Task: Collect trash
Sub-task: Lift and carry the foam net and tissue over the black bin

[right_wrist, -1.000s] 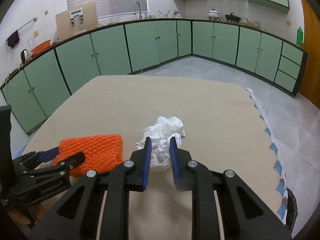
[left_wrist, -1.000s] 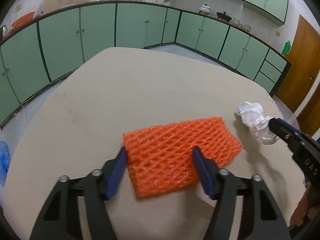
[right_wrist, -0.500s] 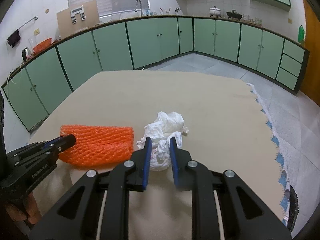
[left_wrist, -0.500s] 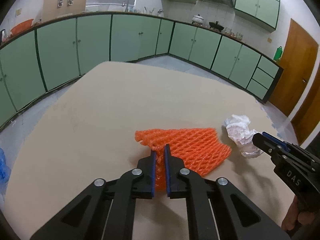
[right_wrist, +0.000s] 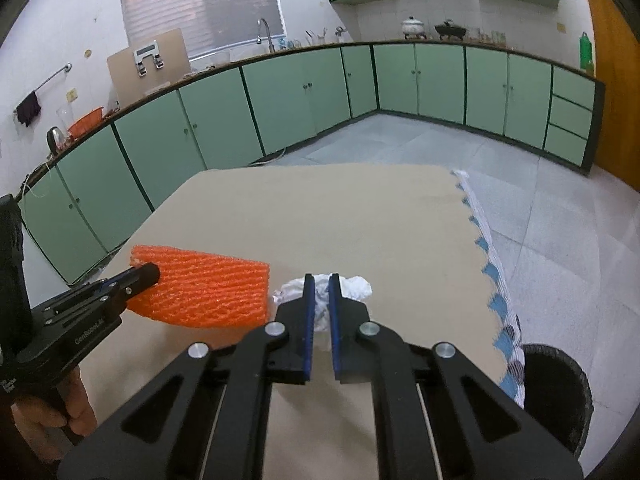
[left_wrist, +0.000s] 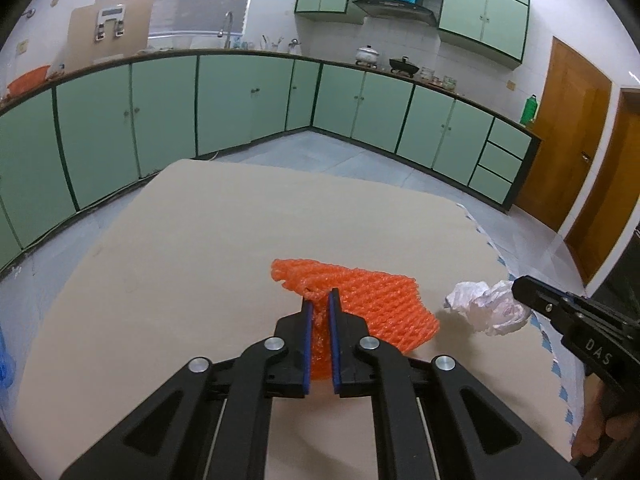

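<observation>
**Right wrist view: both pieces of trash gripped, bin waiting at the desk corner**

Right wrist view shows the right gripper (right_wrist: 320,300) with its blue fingers (right_wrist: 307,320) pressed together on a crumpled white wrapper (right_wrist: 358,287), which bulges out on either side of them just above the desk (right_wrist: 360,216). To its left, the left gripper (right_wrist: 138,276) has its fingers clamped on one end of an orange foam net (right_wrist: 208,288), and the net hangs out sideways from the grip, apparently lifted off the beige surface. From the left wrist, the same net (left_wrist: 368,300) is bunched between the closed fingers and fans out to the right, with the wrapper (left_wrist: 486,308) close beside it at the tip of the right gripper (left_wrist: 532,292).

Picking up looks finished; what I judge to be in hand is the carry to the bin. A dark round bin (right_wrist: 560,392) stands on the floor by the desk's near right corner, below the patterned cloth edge (right_wrist: 492,276). Its inside is too dark to tell what, if anything, lies in it. The next move calls for swinging both grippers right and down over its mouth, then letting go; the light net could catch on the fingers or drift past the rim.
</observation>
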`<state>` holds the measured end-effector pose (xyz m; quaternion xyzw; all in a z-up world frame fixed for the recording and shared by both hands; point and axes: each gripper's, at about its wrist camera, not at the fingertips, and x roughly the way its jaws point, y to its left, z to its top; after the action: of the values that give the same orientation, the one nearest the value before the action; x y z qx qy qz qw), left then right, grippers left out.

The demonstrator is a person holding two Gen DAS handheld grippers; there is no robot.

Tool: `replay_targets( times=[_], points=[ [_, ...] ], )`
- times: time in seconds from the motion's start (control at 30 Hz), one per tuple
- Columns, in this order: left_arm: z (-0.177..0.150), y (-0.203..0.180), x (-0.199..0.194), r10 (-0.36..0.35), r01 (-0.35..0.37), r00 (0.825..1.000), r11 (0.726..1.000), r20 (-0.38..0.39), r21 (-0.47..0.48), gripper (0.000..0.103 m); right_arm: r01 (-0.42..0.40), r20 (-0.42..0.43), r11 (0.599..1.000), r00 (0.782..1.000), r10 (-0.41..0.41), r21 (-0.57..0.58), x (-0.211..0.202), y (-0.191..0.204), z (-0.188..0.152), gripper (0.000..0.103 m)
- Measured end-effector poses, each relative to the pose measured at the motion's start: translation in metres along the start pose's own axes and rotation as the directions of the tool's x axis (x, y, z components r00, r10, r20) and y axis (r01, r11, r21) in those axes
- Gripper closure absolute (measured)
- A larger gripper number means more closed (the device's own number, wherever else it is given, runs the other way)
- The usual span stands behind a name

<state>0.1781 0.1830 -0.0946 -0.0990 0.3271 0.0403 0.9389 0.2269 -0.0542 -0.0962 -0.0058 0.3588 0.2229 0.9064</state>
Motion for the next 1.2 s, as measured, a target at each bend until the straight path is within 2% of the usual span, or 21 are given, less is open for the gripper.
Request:
replay_targets(
  times=[0.07, 0.13, 0.2, 0.4, 0.47, 0.5, 0.53, 0.6, 0.8, 1.2],
  points=[
    [-0.003, -0.003, 0.000, 0.001, -0.001, 1.000, 1.000, -0.005, 0.006, 0.096, 0.011, -0.020, 1.000, 1.000, -0.011, -0.005, 0.000, 0.001, -0.005, 0.091],
    [-0.004, -0.003, 0.001, 0.000, 0.000, 1.000, 1.000, -0.013, 0.008, 0.096, 0.014, -0.036, 1.000, 0.999, -0.015, -0.007, 0.001, 0.002, -0.011, 0.068],
    [-0.007, -0.004, 0.001, 0.001, -0.001, 1.000, 1.000, -0.021, 0.009, 0.096, 0.027, -0.046, 1.000, 0.999, -0.027, -0.014, 0.004, 0.004, -0.015, 0.055],
    [-0.014, -0.003, 0.003, 0.005, -0.005, 0.999, 1.000, -0.039, 0.008, 0.096, 0.013, -0.113, 1.000, 0.993, -0.015, -0.022, 0.021, 0.006, -0.026, 0.053],
    [-0.015, -0.002, 0.003, 0.007, -0.007, 0.999, 1.000, -0.041, 0.006, 0.096, -0.007, -0.132, 1.000, 0.991, 0.004, -0.018, 0.025, 0.006, -0.029, 0.062],
    [-0.015, -0.002, 0.003, 0.007, -0.007, 0.999, 1.000, -0.043, 0.005, 0.096, -0.017, -0.145, 1.000, 0.989, 0.015, -0.015, 0.027, 0.007, -0.030, 0.076],
    [-0.016, -0.001, 0.003, 0.007, -0.007, 0.999, 1.000, -0.045, 0.004, 0.096, -0.022, -0.149, 1.000, 0.989, 0.020, -0.013, 0.027, 0.007, -0.031, 0.083],
    [-0.016, 0.000, 0.003, 0.005, -0.005, 0.999, 1.000, -0.047, 0.003, 0.096, -0.035, -0.148, 0.999, 0.988, 0.031, -0.024, 0.025, 0.009, -0.030, 0.092],
    [-0.013, -0.005, -0.001, -0.010, 0.011, 0.999, 1.000, -0.033, 0.009, 0.096, -0.031, -0.096, 0.999, 0.995, 0.027, -0.036, 0.005, 0.009, -0.024, 0.099],
    [-0.002, -0.039, -0.013, -0.075, 0.075, 0.997, 0.996, 0.001, 0.041, 0.096, 0.016, 0.029, 1.000, 0.999, -0.016, -0.010, -0.059, -0.021, -0.012, 0.100]
  ],
)
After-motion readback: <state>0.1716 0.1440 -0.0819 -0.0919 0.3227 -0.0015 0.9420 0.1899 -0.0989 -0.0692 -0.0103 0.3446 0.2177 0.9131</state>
